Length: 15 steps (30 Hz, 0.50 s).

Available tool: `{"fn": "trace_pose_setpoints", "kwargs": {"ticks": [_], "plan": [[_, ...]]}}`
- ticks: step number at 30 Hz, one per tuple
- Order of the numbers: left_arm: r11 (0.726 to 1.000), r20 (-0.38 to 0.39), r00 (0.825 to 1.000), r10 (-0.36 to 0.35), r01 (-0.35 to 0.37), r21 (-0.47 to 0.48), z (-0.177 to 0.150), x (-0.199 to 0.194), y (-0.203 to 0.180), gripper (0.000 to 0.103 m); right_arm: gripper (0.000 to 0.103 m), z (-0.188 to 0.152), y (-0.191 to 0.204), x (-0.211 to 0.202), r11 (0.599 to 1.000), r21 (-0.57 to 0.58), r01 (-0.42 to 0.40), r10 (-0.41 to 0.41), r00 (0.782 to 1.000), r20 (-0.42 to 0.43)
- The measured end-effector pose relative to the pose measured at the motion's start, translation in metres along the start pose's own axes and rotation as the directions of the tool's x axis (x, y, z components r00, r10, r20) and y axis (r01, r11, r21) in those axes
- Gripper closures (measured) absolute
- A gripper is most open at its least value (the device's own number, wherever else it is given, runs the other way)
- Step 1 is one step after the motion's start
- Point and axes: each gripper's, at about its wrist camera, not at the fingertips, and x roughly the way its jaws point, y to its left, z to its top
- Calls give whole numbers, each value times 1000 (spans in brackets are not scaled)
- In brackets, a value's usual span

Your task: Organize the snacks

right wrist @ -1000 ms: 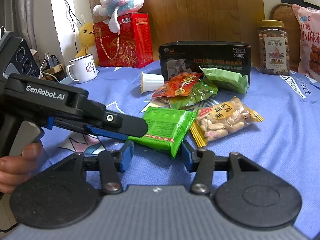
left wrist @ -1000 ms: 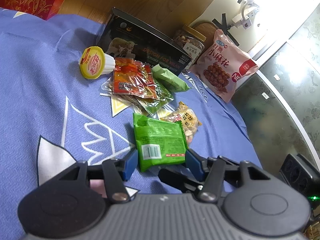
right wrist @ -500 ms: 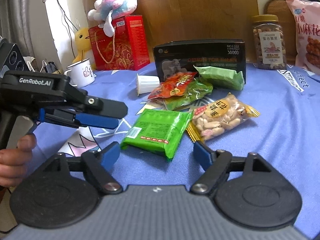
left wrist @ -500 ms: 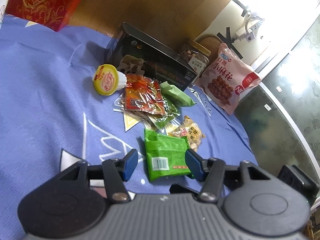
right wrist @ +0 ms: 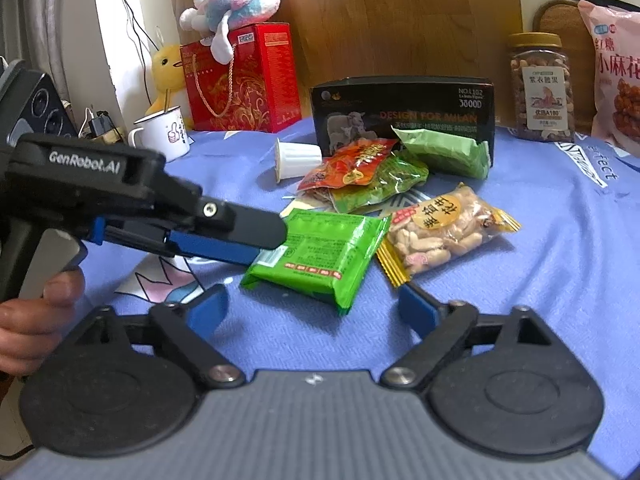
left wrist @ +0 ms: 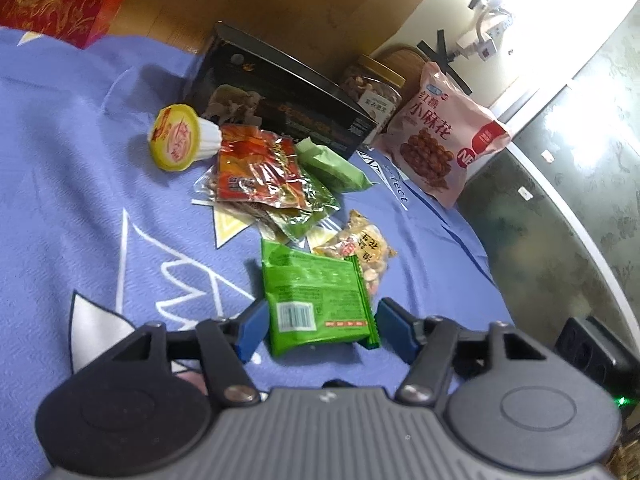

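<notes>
The left gripper (left wrist: 318, 330) has its blue fingers (left wrist: 251, 330) on either side of the near end of the green packet (left wrist: 316, 298); its jaws have just been opening and there is a gap on each side, so the pads do not press on it. In the right wrist view the left gripper (right wrist: 256, 240) reaches in from the left to the packet's (right wrist: 320, 254) near-left end. The right gripper (right wrist: 314, 310) stands spread wide, its jaws having just been opening, with nothing between them; the packet's corner lies just ahead.

The packet lies flat on the blue cloth (left wrist: 60, 200). Touching its far-right edge is the peanut bag (right wrist: 444, 230). Beyond are a red pouch (right wrist: 354, 162) on a green pouch (right wrist: 384, 184), a pale green wrapper (right wrist: 444, 152), and a cup (right wrist: 296, 158) on its side. Behind them stands a black box (right wrist: 404, 110), with a nut jar (right wrist: 540, 88) and a pink bag (right wrist: 616, 76) to the right, a red box (right wrist: 244, 80) and a mug (right wrist: 162, 134) to the left.
</notes>
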Motion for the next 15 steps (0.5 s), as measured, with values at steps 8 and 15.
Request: {"fn": "trace_pose_setpoints", "kwargs": {"ticks": [8, 15], "plan": [[1000, -1, 1000, 14, -14, -9, 0, -1, 3, 42, 5, 1, 0, 1, 1000, -2, 12, -12, 1000, -2], [1000, -19, 1000, 12, -12, 9, 0, 6, 3, 52, 24, 4, -1, 0, 1000, 1, 12, -12, 1000, 13]]}}
